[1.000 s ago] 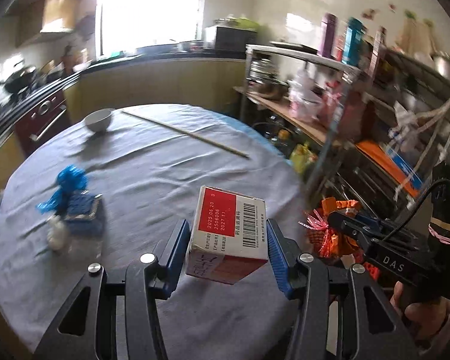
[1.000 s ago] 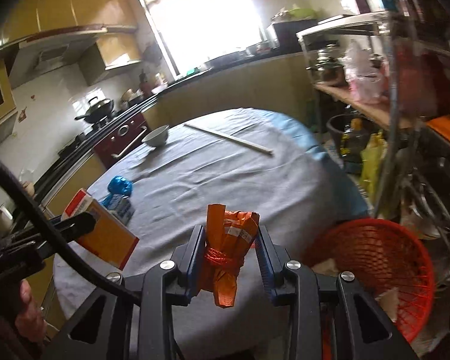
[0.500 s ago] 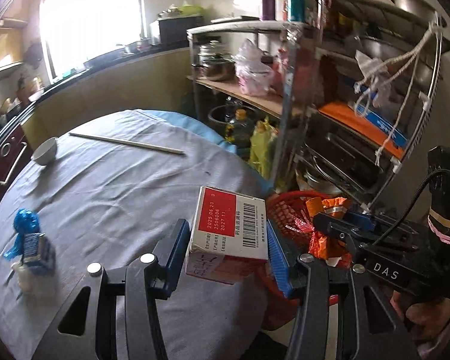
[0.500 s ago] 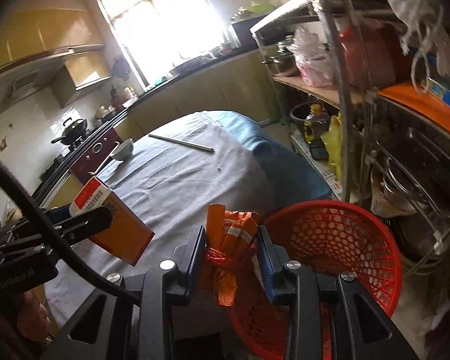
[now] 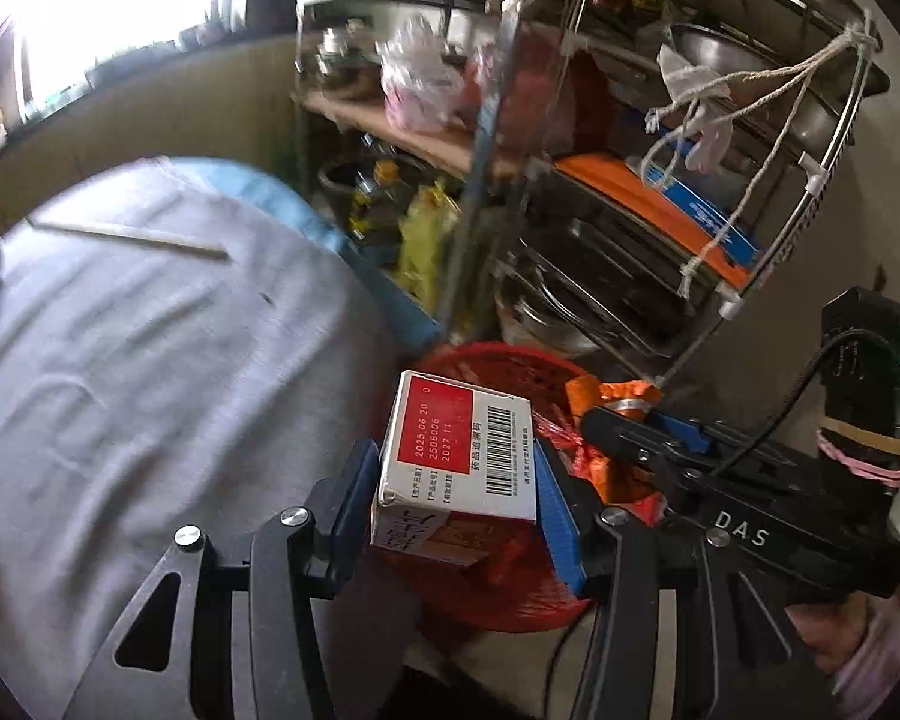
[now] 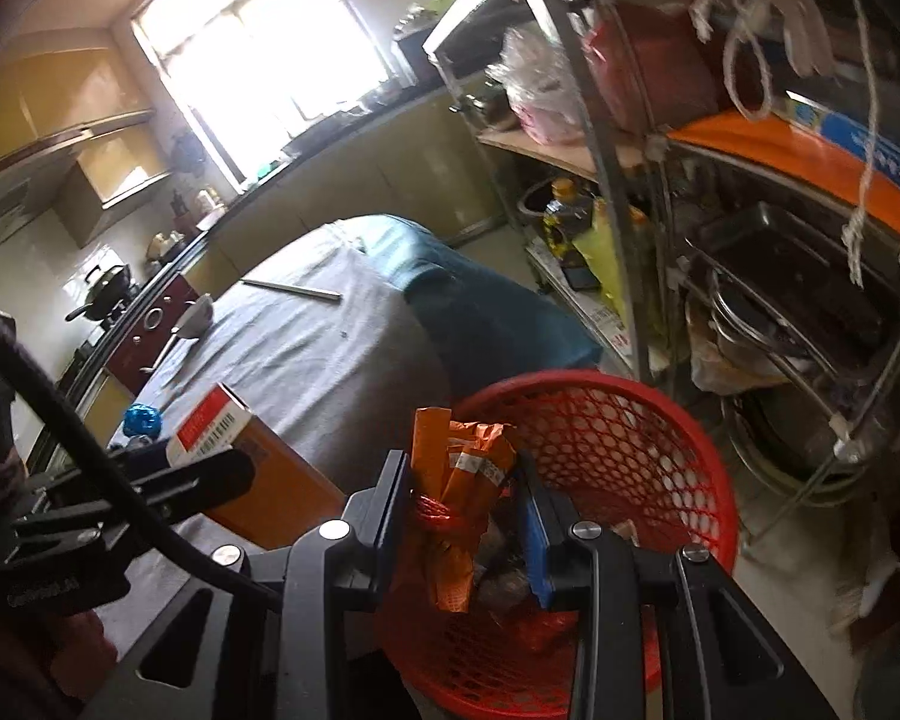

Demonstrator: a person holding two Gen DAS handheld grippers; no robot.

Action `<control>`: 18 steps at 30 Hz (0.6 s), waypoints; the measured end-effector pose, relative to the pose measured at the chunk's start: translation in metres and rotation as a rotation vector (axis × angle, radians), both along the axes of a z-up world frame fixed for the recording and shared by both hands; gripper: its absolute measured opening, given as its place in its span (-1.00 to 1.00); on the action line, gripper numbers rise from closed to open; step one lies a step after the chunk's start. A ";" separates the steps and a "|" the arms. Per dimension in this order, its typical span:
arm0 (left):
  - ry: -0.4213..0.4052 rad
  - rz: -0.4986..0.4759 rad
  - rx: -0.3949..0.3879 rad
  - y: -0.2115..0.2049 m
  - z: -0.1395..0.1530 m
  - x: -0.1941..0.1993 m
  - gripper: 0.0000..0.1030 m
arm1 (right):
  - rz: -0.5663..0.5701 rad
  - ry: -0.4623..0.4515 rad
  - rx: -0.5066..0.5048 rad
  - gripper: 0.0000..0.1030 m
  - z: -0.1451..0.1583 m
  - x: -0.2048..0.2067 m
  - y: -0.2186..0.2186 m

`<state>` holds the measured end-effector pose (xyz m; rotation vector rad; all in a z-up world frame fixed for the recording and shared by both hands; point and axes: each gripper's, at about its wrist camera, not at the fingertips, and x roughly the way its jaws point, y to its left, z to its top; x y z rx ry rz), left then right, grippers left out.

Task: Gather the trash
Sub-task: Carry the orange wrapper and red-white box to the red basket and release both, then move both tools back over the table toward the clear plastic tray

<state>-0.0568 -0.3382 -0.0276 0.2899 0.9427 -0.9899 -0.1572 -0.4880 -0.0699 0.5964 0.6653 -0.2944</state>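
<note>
My left gripper is shut on a red and white medicine box and holds it over the near rim of a red mesh basket. My right gripper is above the same basket. Its jaws stand a little apart around an orange wrapper bundle, which touches the left jaw, with a gap on the right. The right gripper also shows in the left wrist view, and the box in the right wrist view.
A round table with a grey cloth is to the left, with chopsticks, a bowl and a blue wrapper on it. A crowded metal shelf rack stands just behind the basket.
Both grippers have swung right, off the table and over the red basket. The right jaws have opened slightly around the orange bundle. The left still grips the box.
</note>
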 end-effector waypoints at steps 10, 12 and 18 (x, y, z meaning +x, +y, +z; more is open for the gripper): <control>0.132 -0.002 0.045 -0.004 -0.031 0.002 0.25 | -0.052 0.080 0.108 0.24 -0.029 -0.014 -0.019; 0.121 0.001 0.049 0.000 -0.029 0.002 0.25 | -0.060 0.068 0.115 0.24 -0.027 -0.015 -0.020; 0.007 0.008 0.043 0.033 -0.009 -0.006 0.26 | -0.044 0.046 0.082 0.24 -0.013 -0.006 -0.010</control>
